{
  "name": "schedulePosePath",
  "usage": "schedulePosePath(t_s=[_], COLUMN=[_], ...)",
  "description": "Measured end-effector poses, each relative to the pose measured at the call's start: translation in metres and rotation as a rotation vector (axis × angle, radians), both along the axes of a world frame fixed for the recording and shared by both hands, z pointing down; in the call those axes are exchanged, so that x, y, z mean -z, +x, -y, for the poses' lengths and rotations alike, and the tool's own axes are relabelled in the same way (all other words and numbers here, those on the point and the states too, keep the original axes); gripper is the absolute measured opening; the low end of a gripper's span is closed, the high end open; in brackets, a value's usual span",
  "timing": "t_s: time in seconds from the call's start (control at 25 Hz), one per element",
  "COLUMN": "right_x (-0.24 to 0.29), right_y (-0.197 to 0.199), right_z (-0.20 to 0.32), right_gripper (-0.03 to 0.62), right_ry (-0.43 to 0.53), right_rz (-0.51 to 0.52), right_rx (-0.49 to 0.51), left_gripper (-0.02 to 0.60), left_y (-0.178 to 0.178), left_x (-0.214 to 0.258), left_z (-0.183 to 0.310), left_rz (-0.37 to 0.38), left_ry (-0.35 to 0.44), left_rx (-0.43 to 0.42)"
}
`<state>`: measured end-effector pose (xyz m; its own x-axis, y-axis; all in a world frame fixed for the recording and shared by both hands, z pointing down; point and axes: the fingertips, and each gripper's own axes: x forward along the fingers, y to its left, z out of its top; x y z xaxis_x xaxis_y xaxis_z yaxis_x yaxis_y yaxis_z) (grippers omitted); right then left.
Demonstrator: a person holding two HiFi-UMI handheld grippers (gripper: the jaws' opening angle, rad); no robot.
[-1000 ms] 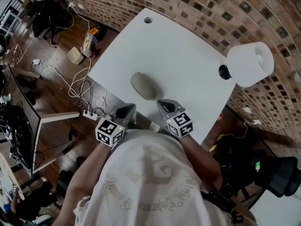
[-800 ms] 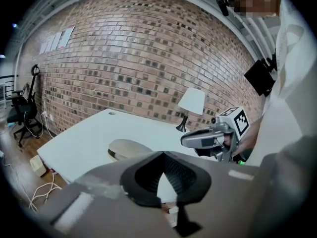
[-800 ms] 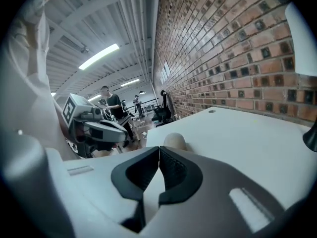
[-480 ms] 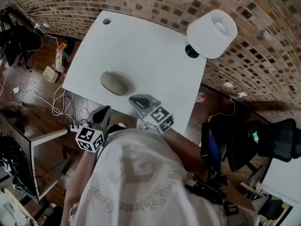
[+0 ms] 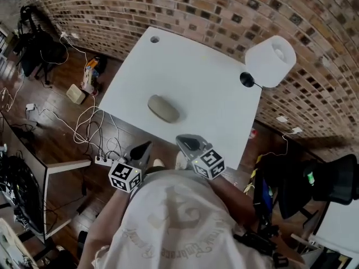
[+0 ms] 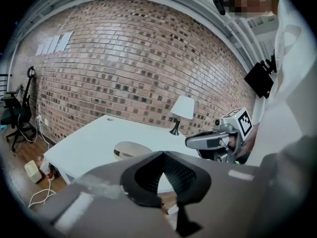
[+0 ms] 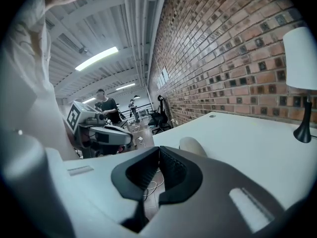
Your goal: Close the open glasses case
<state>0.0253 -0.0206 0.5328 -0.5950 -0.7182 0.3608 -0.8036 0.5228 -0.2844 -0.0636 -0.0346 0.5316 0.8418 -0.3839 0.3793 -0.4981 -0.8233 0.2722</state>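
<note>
The glasses case (image 5: pixel 163 109), a beige oval, lies on the white table (image 5: pixel 207 88) near its front edge. In the left gripper view the glasses case (image 6: pixel 131 150) shows a thin dark seam along its side with the lid down on it. Both grippers hang off the table's near edge, short of the case. My left gripper (image 5: pixel 147 146) is shut with nothing in it, its jaws meeting in its own view (image 6: pixel 162 152). My right gripper (image 5: pixel 182 140) is likewise shut and empty (image 7: pixel 158 148). The case (image 7: pixel 194 146) peeks over the right jaws.
A white-shaded lamp (image 5: pixel 271 60) on a black base stands at the table's far right corner. A cable hole (image 5: pixel 154 39) marks the far left corner. A brick wall runs behind. Cables and a power strip (image 5: pixel 104 160) lie on the floor to the left, near an office chair (image 5: pixel 39 49).
Both grippers have drawn back from the case toward the person and now sit off the table's near edge. The case has not moved on the table.
</note>
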Motion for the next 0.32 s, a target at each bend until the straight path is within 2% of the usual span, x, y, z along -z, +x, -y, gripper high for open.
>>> schedulePosePath(t_s=[0.12,0.32], right_x=[0.005,0.008], right_y=[-0.008,-0.022], right_z=[-0.005,-0.025], right_gripper=[0.008,0.008], right_ry=[0.007,0.021], right_rz=[0.005,0.007], right_rx=[-0.023,-0.087], left_gripper=[0.005,0.005], left_y=[-0.012,-0.029], left_x=[0.002,0.007], left_z=[-0.002,-0.018], left_rz=[-0.017,-0.035], left_ry=[0.0,0.022], left_rx=[-0.001,-0.051])
